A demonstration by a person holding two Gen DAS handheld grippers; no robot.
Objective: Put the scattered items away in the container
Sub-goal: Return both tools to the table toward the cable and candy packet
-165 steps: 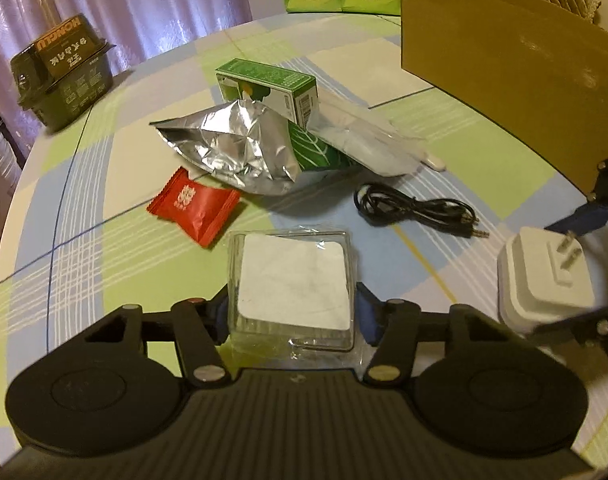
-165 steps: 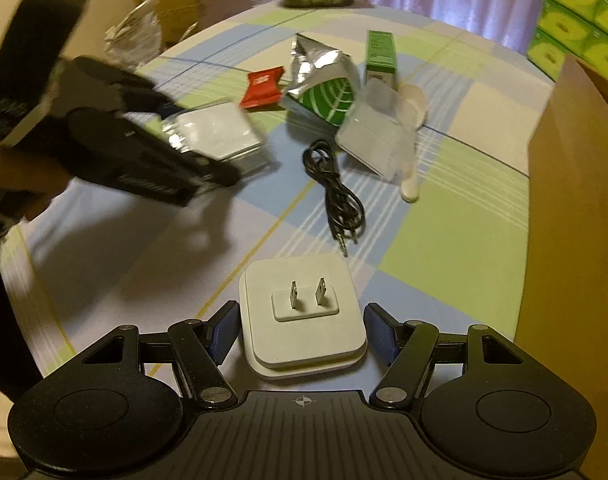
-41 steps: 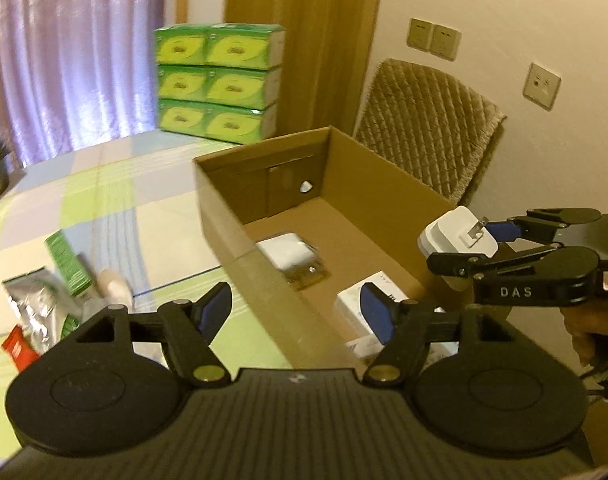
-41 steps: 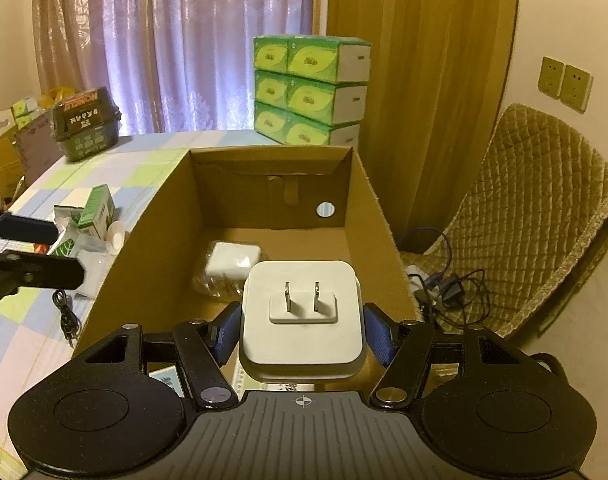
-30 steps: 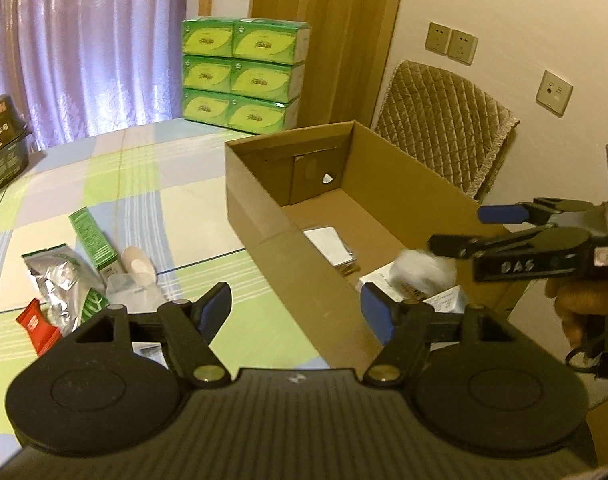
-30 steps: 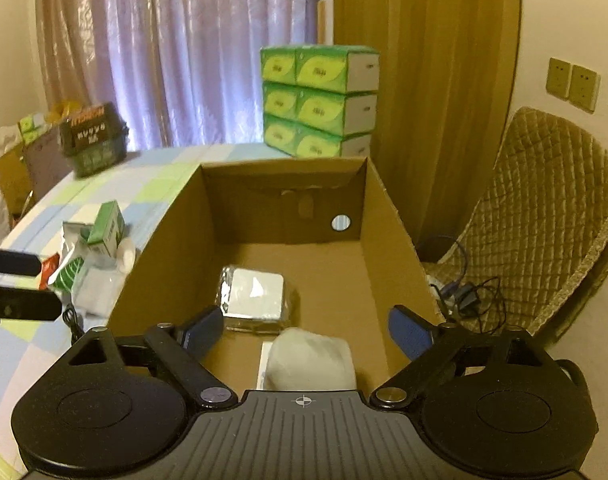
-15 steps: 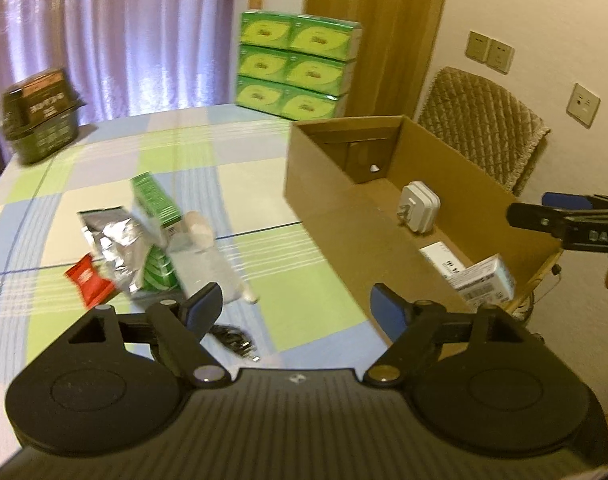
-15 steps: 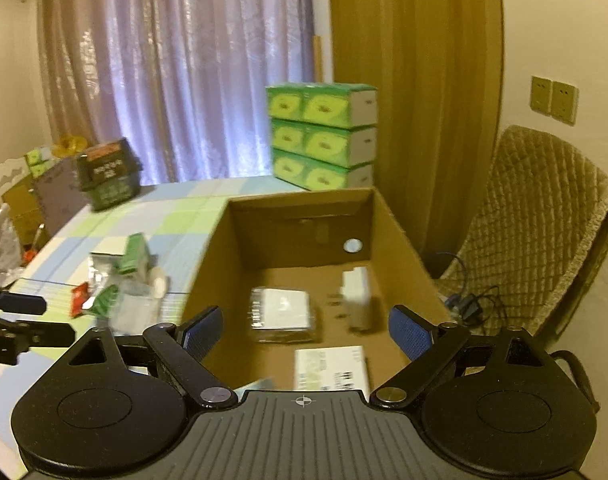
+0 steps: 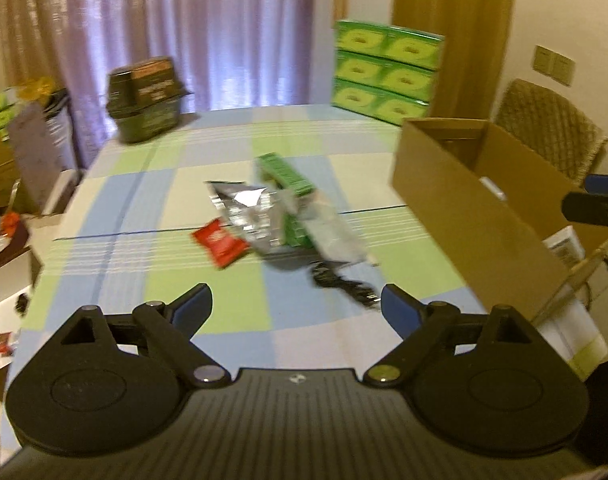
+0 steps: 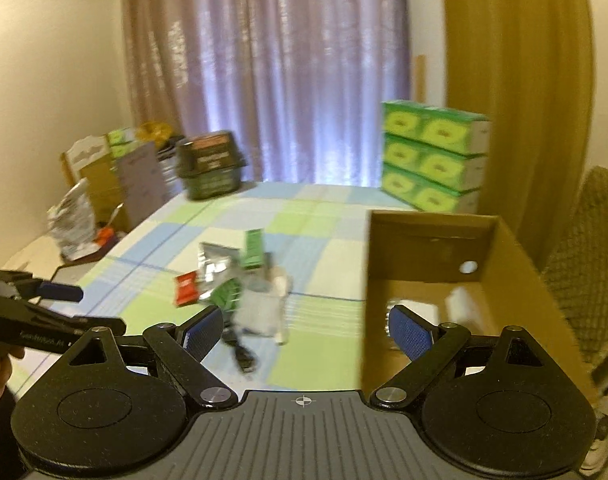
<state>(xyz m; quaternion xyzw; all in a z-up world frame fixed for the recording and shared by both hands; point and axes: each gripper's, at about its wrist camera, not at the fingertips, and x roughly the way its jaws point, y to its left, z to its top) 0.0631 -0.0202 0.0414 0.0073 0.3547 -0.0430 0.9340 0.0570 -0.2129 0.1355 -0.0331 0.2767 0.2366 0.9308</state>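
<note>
Both grippers are open and hold nothing. My left gripper (image 9: 297, 306) hangs above the near part of the checked table, short of the pile. The pile holds a red packet (image 9: 219, 242), a silver foil bag (image 9: 249, 210), a green carton (image 9: 285, 174), a clear plastic bag (image 9: 334, 234) and a black cable (image 9: 344, 282). The cardboard box (image 9: 460, 208) stands at the table's right edge with white items inside. My right gripper (image 10: 306, 334) is raised beside the box (image 10: 432, 292); the same pile (image 10: 231, 284) lies left of it. The left gripper (image 10: 43, 312) shows at the left edge.
A dark green basket (image 9: 145, 100) sits at the table's far left. Stacked green tissue boxes (image 9: 388, 70) stand at the far right by a wooden panel. A quilted chair (image 9: 552, 128) is behind the box. Cartons and clutter (image 10: 99, 192) crowd the left side.
Both grippers let go of their items into the box and opened. Both views have swung left, away from the box and toward the pile on the table.
</note>
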